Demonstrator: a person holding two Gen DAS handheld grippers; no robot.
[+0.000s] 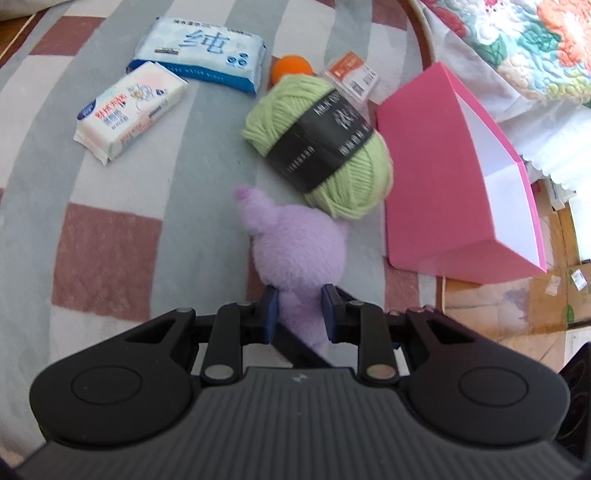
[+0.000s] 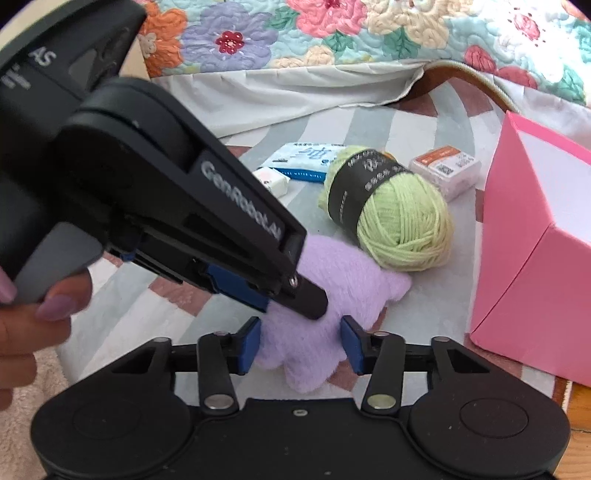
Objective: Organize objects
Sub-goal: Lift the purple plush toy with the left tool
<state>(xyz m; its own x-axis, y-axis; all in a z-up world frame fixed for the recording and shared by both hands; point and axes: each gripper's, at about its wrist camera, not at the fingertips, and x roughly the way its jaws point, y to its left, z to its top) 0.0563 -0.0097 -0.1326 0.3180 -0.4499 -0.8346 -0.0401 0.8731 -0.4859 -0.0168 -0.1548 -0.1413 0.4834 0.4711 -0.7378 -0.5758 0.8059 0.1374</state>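
Note:
A purple plush toy [image 1: 295,247] lies on the checked blanket [image 1: 110,236]. My left gripper [image 1: 299,314] is shut on the toy's near end. In the right wrist view the toy [image 2: 343,280] lies between my right gripper's [image 2: 301,345] blue pads, which close on its lower part, and the left gripper [image 2: 288,291] grips it from the left. A green yarn ball [image 1: 317,144] with a black band lies just behind the toy. An open pink box [image 1: 454,177] stands to the right.
Two tissue packs [image 1: 199,51] [image 1: 129,107], an orange ball [image 1: 291,66] and a small clear plastic box [image 1: 352,75] lie at the back. A floral quilt [image 2: 332,33] lies beyond the blanket. Cardboard [image 1: 535,295] lies on the floor to the right.

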